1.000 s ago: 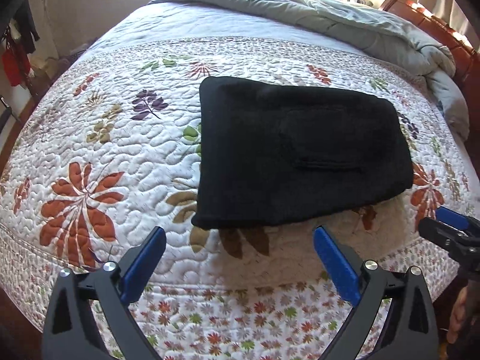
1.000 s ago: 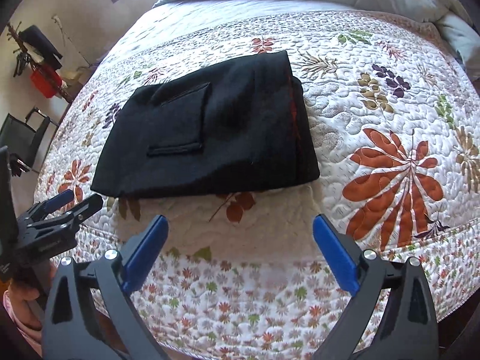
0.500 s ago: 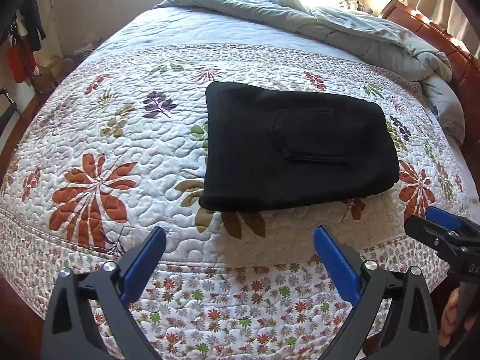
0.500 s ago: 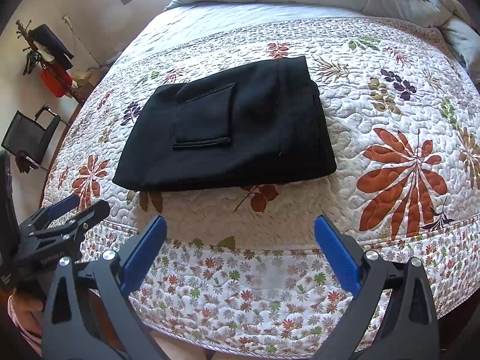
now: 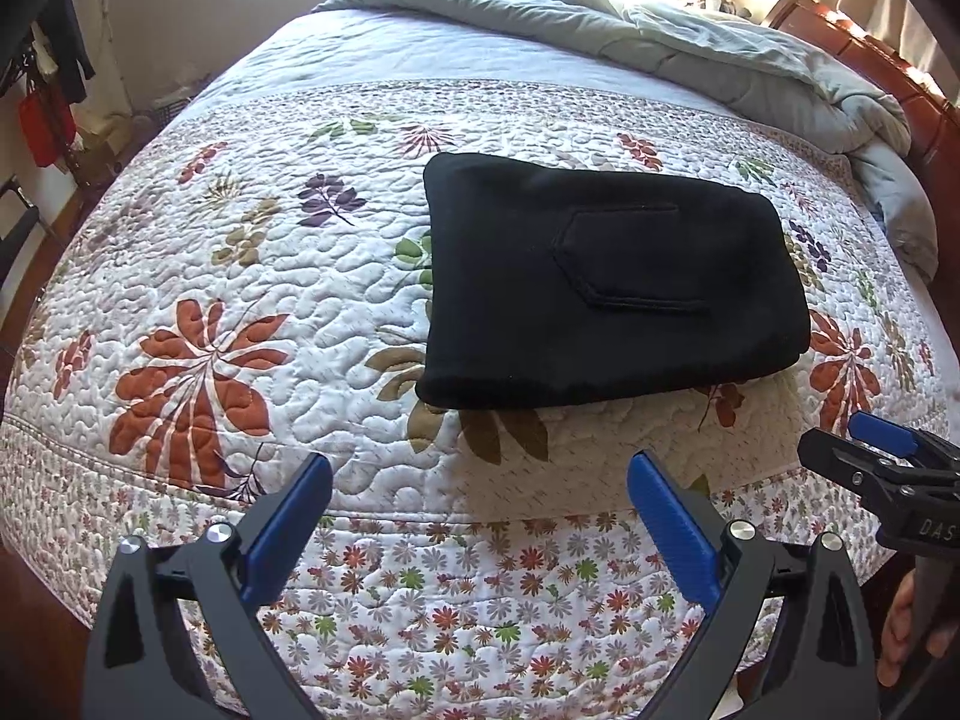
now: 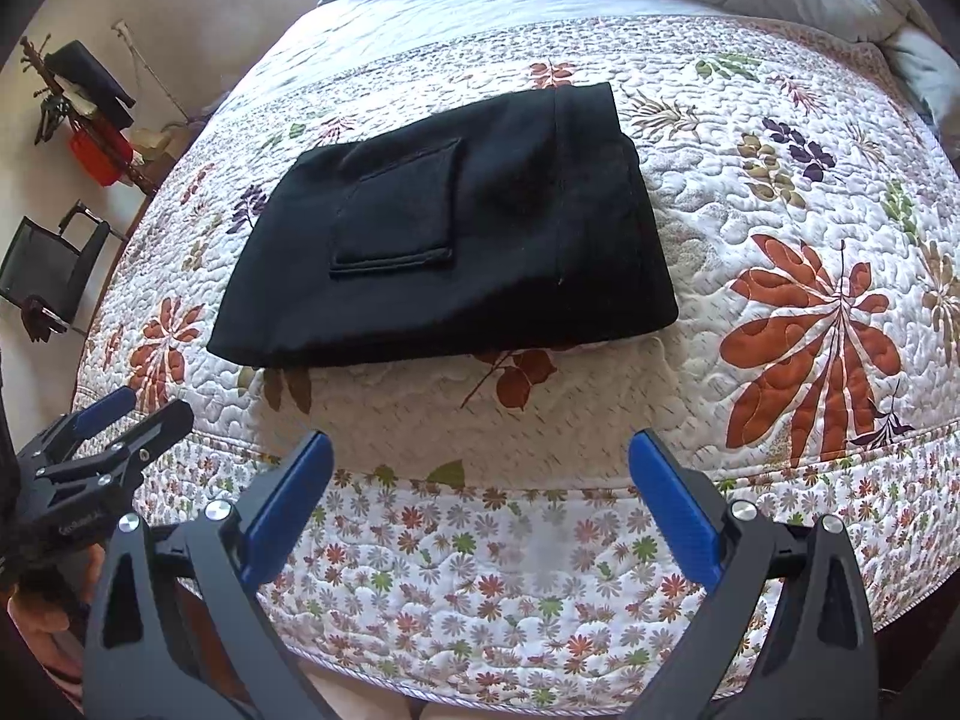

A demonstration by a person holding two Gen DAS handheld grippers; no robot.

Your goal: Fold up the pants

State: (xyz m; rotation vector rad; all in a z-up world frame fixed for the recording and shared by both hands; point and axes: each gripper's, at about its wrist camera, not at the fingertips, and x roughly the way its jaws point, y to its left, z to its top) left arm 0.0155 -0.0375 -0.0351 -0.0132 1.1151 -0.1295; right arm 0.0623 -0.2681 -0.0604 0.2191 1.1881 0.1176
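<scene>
left gripper (image 5: 480, 504): blue-padded fingers (image 5: 288, 525) spread wide, grasping nothing, hovering off the near edge of the bed above the flowered border of the quilt (image 5: 198, 276). seen also from the right wrist view at lower left (image 6: 129, 414), jaws parted there too, with a bit of the holding hand (image 6: 36, 621) below it.

right gripper (image 6: 480, 495): blue pads (image 6: 675, 513) likewise released and far apart, empty, held over the same quilt border. visible from the left wrist view at the right edge (image 5: 840, 441), tips apart, fingers of the holding hand (image 5: 906, 624) underneath.

beyond both grippers, well apart from either: black pants (image 5: 606, 294), folded into a compact rectangle, lying flat on the quilt near the middle of the bed, back pocket (image 6: 399, 216) facing up. near edge of the bundle just beyond a brown leaf print.

farther back: grey-green duvet (image 5: 720, 54) bunched along the far side, wooden headboard (image 5: 888, 60) at far right. at left in the right wrist view, a black chair (image 6: 54, 264) and a rack with a red bag (image 6: 99, 153) by the wall.
</scene>
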